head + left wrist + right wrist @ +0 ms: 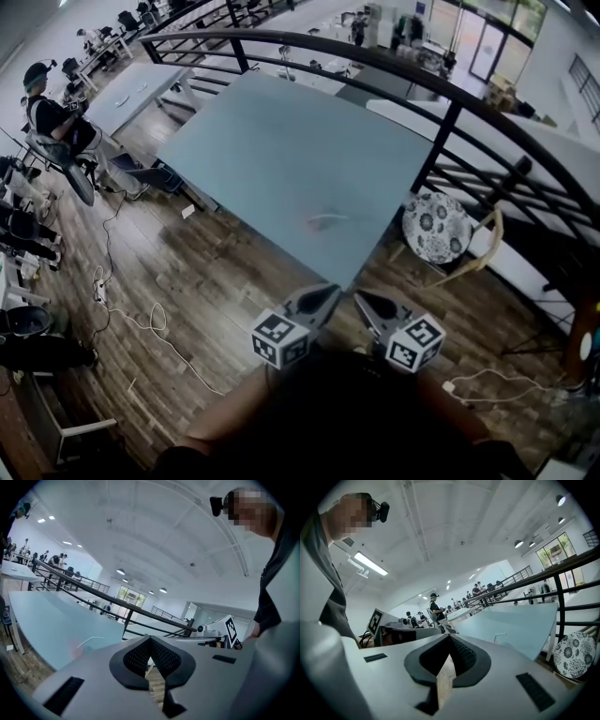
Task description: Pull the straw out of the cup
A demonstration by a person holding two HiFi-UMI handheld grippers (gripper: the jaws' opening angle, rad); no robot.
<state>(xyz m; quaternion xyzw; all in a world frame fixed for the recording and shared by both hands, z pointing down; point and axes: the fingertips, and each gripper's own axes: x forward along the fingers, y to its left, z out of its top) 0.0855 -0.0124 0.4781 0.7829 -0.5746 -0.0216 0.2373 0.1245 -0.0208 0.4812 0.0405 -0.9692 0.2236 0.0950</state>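
Observation:
A clear cup (314,223) with a white bent straw (333,217) rests near the front corner of the pale blue table (281,150). The left gripper view shows the straw (91,640) above a faint pinkish cup (75,648); in the right gripper view only the straw (500,635) is plain. My left gripper (323,298) and right gripper (367,304) are held side by side over the wooden floor, short of the table's corner and apart from the cup. Both are shut, their tips meeting, with nothing between them (150,640) (450,638).
A black railing (450,122) curves behind and to the right of the table. A round patterned stool (436,227) stands right of the table corner. Cables (141,323) trail over the floor at left, where a person (52,117) sits.

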